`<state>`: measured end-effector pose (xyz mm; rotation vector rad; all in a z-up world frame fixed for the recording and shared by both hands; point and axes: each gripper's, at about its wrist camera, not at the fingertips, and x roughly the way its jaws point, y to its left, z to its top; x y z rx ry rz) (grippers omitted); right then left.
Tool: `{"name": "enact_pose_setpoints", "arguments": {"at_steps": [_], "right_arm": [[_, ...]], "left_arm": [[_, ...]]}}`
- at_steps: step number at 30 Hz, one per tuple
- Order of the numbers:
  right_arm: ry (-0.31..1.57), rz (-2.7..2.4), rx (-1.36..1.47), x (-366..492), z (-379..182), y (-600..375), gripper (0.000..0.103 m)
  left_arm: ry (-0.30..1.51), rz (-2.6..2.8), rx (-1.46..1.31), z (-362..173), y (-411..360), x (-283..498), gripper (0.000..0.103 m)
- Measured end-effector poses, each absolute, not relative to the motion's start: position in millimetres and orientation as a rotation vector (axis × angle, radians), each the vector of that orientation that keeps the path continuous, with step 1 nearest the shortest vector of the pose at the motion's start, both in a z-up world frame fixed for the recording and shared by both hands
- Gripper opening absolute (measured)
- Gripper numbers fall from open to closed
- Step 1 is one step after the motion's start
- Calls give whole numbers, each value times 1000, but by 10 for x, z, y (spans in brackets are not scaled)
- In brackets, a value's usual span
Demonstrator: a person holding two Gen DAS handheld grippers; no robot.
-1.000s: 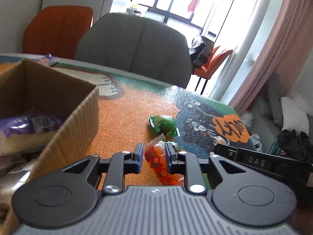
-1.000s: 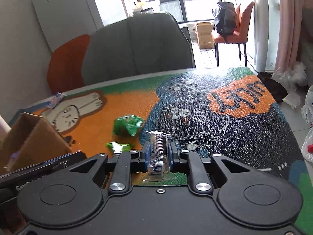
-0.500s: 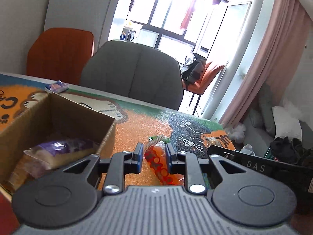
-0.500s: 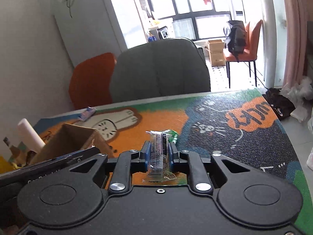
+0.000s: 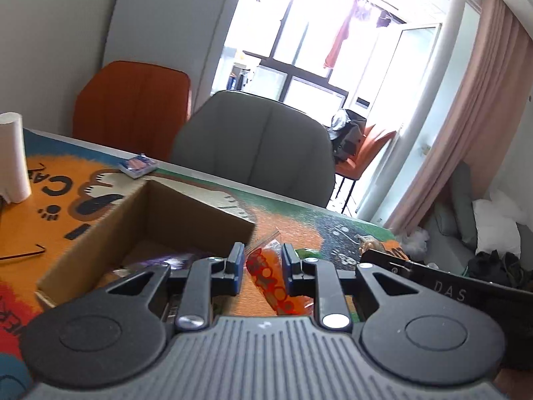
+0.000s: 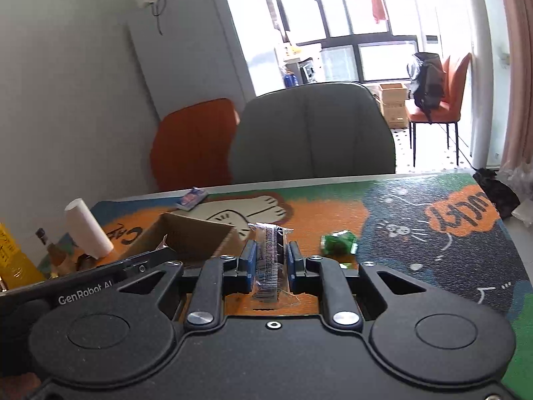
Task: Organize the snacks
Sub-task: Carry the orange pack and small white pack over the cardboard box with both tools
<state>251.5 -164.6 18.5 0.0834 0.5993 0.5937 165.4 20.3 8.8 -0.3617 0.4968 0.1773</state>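
Note:
My left gripper (image 5: 261, 258) is shut on an orange snack packet (image 5: 266, 276) with red lettering, held above the table just right of an open cardboard box (image 5: 186, 213). A purple-wrapped snack (image 5: 163, 260) lies inside the box. In the right wrist view my right gripper (image 6: 270, 253) is shut on a clear-wrapped dark biscuit pack (image 6: 269, 260), held upright in the air right of the same cardboard box (image 6: 196, 236). A green snack packet (image 6: 338, 241) lies on the cartoon-cat table mat (image 6: 416, 243). The other gripper's black body (image 6: 86, 286) shows at the left.
A white paper roll (image 5: 11, 156) stands at the table's left; a small blue-purple packet (image 5: 137, 165) lies near the far edge. A grey chair (image 5: 256, 146) and an orange chair (image 5: 133, 106) stand behind the table. Bottles (image 6: 50, 250) and a yellow object sit at the left edge.
Both grippers have risen and shifted left toward the cardboard box, each still holding its packet. The box interior and the paper roll have come into view.

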Motion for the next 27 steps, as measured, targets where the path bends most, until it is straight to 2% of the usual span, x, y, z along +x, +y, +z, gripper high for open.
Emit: {"name": "enact_pose_setpoints", "arguments": {"at_steps": [23,27], "right_arm": [[612,674,25,2391,145,-909,17],[616,687,17,2397,131,-818,17]], "left_arm": [[567,239,-450,-207,824,1578,22],[563,235,-477,-205,899,1555,27]]}}
